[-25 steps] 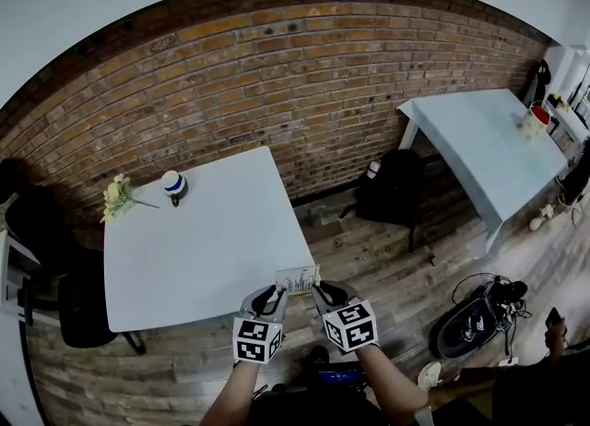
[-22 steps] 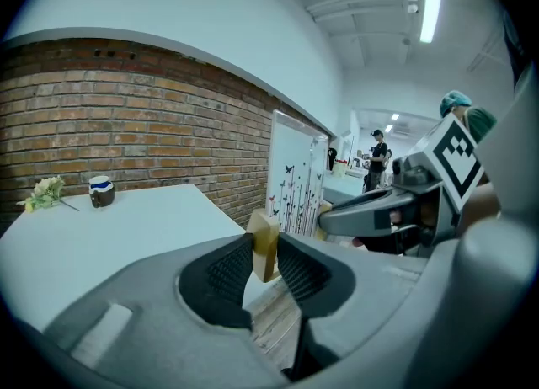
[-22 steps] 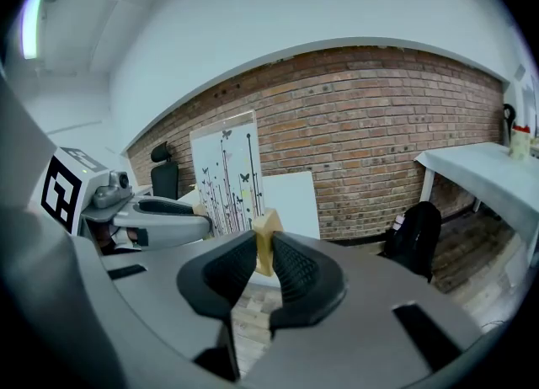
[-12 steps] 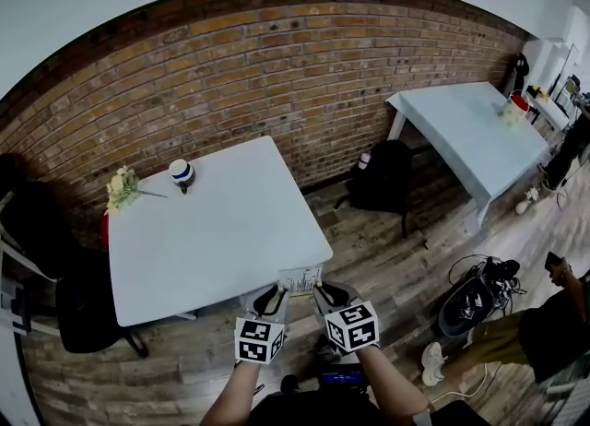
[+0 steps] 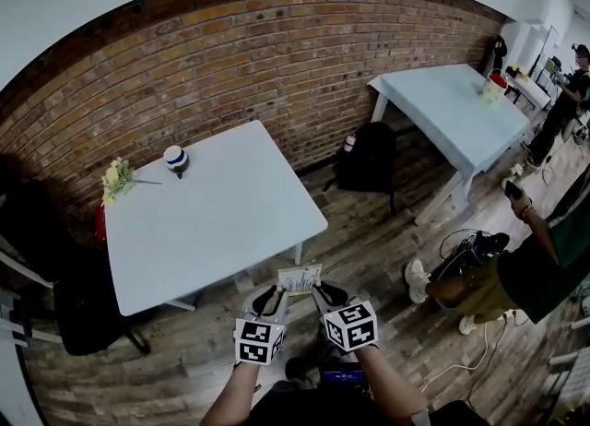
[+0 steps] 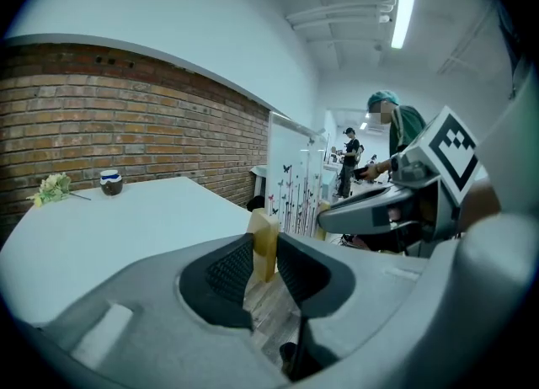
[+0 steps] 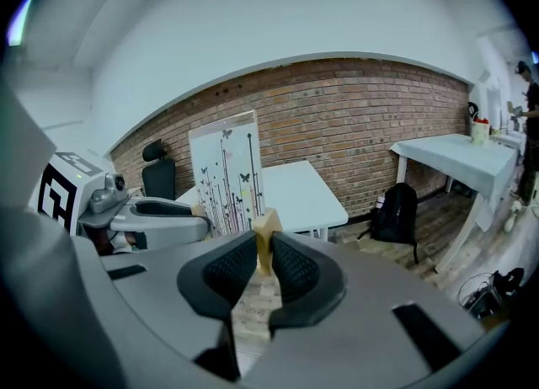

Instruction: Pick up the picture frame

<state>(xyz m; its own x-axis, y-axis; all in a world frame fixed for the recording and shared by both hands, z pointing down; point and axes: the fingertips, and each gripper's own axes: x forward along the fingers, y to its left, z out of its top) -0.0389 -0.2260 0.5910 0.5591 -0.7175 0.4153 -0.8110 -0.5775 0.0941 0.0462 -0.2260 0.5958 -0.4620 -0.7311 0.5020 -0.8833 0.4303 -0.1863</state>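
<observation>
Left gripper (image 5: 275, 295) gripping picture frame's (image 5: 299, 278) left wooden edge, jaws closing tighter on it; right gripper (image 5: 323, 293) clamping right edge. Frame hanging upright between both, off table (image 5: 212, 221), which is lying ahead-left. Pickup seemingly done. Next: keeping both grips even, frame level.

The rectangular wooden picture frame (image 5: 299, 278) is showing a pale honey-coloured edge, and its white print is carrying thin dark stems and small black butterflies. The square smooth-topped table (image 5: 212, 221) is showing plain white all over. The small round cup (image 5: 174, 159) is showing a white body, a blue band and a dark base. The little bunch of flowers (image 5: 115, 178) is showing pale yellow. The long brick wall (image 5: 277, 65) is running in red-brown courses with lighter mortar lines. The plank floor (image 5: 369, 249) is showing streaked grey-brown grain. The soft fabric backpack (image 5: 367, 159) is showing black.
</observation>
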